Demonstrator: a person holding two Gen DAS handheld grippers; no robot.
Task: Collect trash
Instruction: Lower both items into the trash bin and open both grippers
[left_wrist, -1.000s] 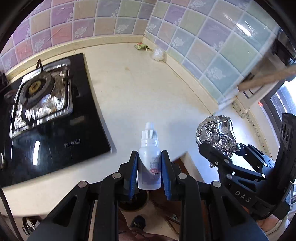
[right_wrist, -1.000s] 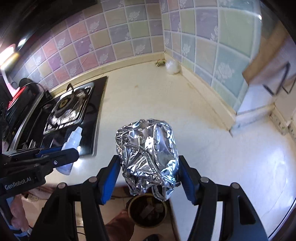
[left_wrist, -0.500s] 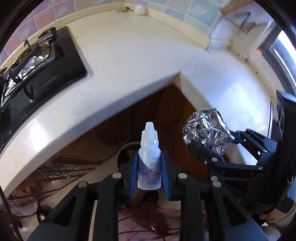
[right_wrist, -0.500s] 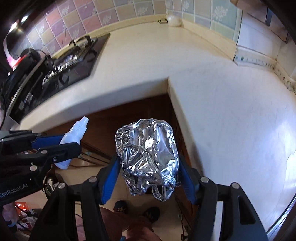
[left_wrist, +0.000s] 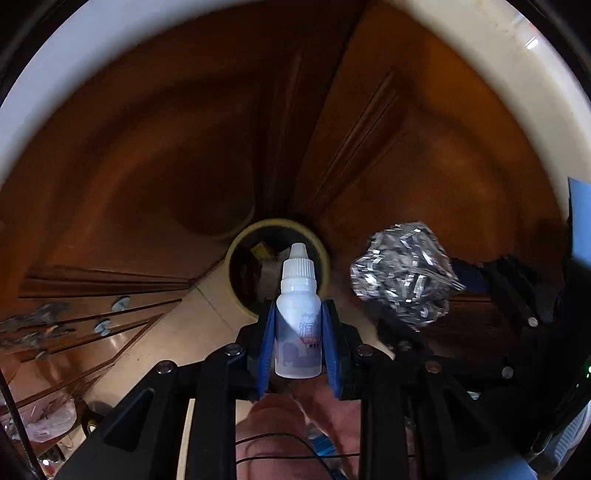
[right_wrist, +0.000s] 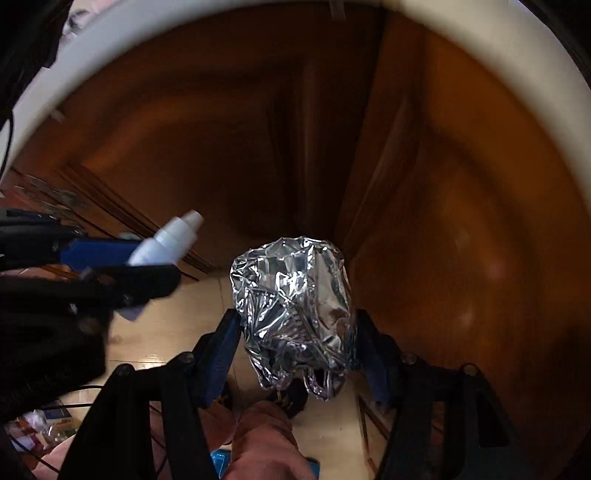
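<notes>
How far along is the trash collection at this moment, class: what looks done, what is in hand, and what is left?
Done: both items are picked up and carried down toward the bin, which already holds some rubbish. In hand: the left gripper clamps the dropper bottle just above the bin; the right gripper clamps the foil ball. Left: release both into the bin.

Pale tiled floor (left_wrist: 177, 332), round open bin (left_wrist: 236, 266) standing on it against brown wooden cabinets (left_wrist: 147, 147)
</notes>
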